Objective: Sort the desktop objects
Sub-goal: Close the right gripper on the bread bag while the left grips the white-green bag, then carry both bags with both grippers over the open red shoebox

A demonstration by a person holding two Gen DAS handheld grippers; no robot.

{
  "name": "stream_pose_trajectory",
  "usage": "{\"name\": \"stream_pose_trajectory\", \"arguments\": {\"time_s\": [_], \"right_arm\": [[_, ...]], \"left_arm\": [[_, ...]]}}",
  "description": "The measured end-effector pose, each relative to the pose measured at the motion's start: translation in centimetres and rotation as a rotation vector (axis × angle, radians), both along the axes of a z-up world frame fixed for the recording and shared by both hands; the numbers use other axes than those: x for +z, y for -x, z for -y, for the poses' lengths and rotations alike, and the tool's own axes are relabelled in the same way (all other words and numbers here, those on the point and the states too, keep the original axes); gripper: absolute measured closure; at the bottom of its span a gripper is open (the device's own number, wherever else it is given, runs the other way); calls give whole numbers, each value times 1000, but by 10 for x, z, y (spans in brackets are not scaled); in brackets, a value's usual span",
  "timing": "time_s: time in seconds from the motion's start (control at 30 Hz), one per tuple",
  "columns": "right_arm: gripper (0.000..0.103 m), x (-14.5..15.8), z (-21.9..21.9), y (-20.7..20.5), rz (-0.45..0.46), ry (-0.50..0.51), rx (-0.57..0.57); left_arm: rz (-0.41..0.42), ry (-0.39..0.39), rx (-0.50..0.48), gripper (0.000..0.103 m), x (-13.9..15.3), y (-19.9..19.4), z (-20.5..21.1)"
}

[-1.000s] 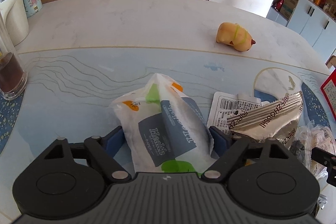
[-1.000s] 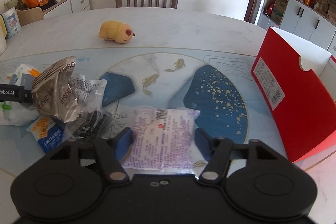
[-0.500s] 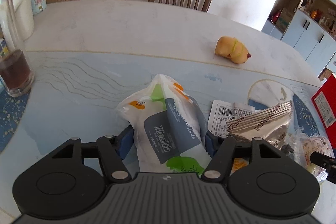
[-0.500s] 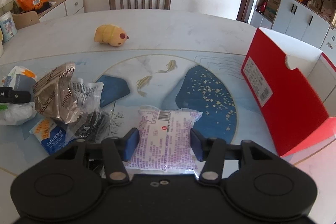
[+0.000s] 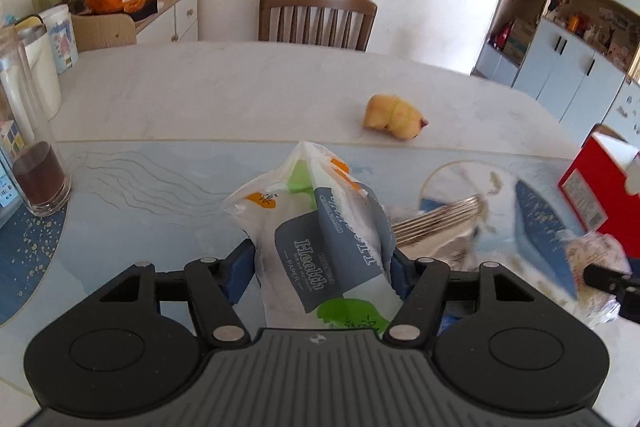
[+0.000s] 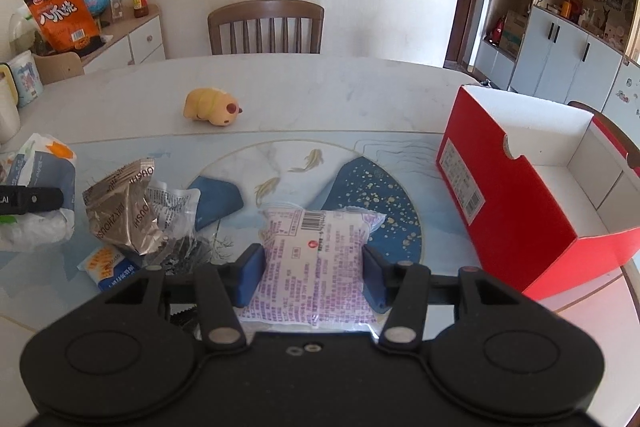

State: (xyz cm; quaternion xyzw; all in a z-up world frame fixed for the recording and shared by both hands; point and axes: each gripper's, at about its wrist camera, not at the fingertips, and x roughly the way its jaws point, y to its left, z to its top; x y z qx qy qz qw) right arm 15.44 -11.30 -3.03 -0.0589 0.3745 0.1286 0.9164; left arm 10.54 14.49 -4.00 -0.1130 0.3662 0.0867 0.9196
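Both tongs closed since earlier, tissue pack [image 5: 320, 247] clamped, purple packet [image 6: 314, 259] clamped

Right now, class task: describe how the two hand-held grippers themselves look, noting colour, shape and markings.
Both look alike: the left hand-held gripper and right hand-held gripper have matte black bodies with two round discs, black linkage arms with silver pivot pins, and blue finger pads. The left body is ribbed grey in the middle. No sleeves or cables show.
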Motion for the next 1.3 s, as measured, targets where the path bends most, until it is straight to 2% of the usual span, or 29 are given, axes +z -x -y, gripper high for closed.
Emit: {"name": "stream_pose_trajectory", "arguments": {"time_s": [0.17, 0.43, 0.97, 1.3], "right_arm": [[51, 9, 14, 3, 8, -32, 37], [51, 27, 44, 5, 23, -62, 81], [51, 54, 103, -8, 76, -84, 61], [51, 67, 147, -30, 110, -79, 44]], "left_arm": [[35, 13, -29, 38, 22, 6, 22], [45, 59, -118, 38, 37, -1, 71], [56, 100, -263, 38, 56, -30, 143], [62, 84, -338, 38, 67, -54, 190]]}}
